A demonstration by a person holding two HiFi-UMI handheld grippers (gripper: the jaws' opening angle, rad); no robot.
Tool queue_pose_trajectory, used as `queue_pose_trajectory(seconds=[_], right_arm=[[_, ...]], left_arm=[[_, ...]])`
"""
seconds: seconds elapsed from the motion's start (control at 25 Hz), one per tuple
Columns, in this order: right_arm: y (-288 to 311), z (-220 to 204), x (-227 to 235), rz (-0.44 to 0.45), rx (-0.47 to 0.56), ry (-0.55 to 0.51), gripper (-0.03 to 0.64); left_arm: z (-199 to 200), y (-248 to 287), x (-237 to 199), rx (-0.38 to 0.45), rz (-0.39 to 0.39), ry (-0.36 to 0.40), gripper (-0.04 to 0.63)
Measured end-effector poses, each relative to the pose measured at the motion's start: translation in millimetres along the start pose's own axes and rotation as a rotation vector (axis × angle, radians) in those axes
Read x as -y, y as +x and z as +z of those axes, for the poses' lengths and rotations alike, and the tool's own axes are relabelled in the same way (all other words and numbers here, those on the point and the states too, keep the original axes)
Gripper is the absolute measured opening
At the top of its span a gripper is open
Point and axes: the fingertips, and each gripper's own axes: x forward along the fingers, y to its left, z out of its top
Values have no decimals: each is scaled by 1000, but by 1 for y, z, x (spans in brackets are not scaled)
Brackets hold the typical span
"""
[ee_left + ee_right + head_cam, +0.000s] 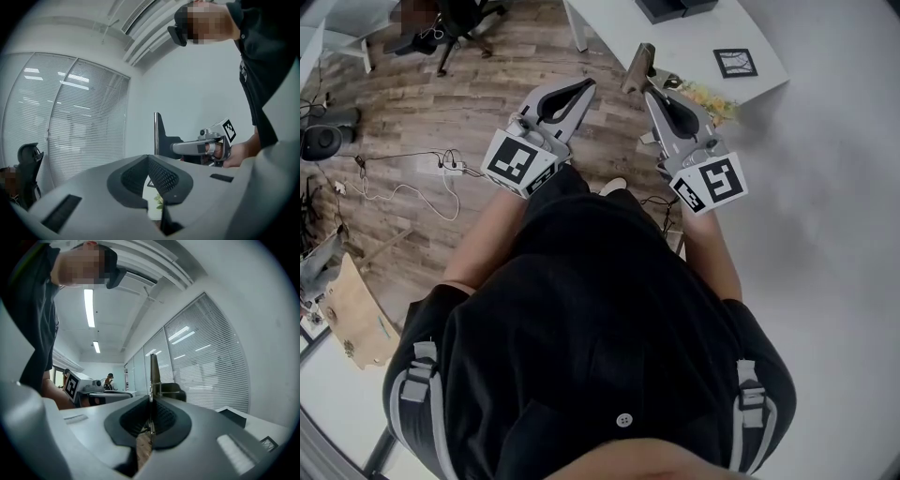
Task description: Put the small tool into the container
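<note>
Right gripper (649, 90): clamped on the small tool (637, 67), blade standing past the jaws | left gripper (585, 86): closed on nothing, left of the tool | container: we see none; table (614, 28) lies beyond the tool | we advise a firm clamp and locating the container before lowering.

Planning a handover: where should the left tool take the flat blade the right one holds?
Probably by the free end of the flat blade, beyond the tips of the right tool. Come in over that end, pads on the broad faces: it is thin and its base is clamped.
</note>
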Motion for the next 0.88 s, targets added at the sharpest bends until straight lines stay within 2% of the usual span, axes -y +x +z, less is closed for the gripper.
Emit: queue_pose_trajectory(seconds=[0.2,0.52,0.72,0.88], right_arm=[[19,-1,3,-6,-14,10,12],[92,-3,-2,-18,-58,0,12],[110,-6,-2,-20,-78,-22,13],[122,-17,1,-30,-77,-22,12]], left_arm=[[-6,-3,-16,-30,-1,-11,9],[-1,-12,-85,-19,-23,-26,9],[0,-7,-102,-9,-46,-26,9],[-17,-5,-115,-29,-59,-22,9]])
